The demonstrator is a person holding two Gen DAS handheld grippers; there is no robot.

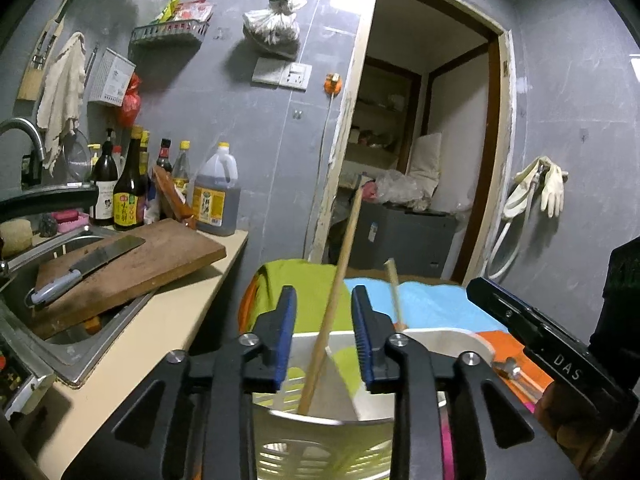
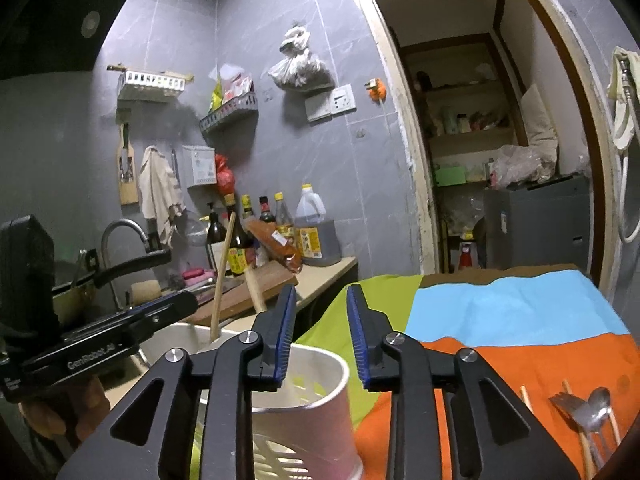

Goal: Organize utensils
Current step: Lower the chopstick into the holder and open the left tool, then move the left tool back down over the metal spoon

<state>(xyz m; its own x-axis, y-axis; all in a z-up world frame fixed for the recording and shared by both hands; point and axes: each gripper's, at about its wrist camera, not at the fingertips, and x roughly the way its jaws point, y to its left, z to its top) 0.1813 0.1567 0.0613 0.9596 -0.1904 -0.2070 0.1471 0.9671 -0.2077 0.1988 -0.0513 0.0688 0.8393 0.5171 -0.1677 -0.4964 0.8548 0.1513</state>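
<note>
Left tongs (image 1: 324, 336) released around chopstick (image 1: 332, 304) in holder (image 1: 304, 436); right tongs (image 2: 321, 336) released.

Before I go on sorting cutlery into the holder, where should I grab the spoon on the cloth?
Grip the spoon by its handle, coming from above. It lies flat on the orange cloth, its bowl overlapping the fork, so the handle offers the narrower hold, though other pieces crowd it and the frame's edge cuts it off.

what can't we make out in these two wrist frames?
- Utensil holder base: left wrist view, hidden by the left gripper and the bottom edge.
- Chopsticks lower ends: both views, inside the holder.
- Loose cutlery count: right wrist view, overlapping, cut by the frame edge.
- Bottle labels: too small.
</note>
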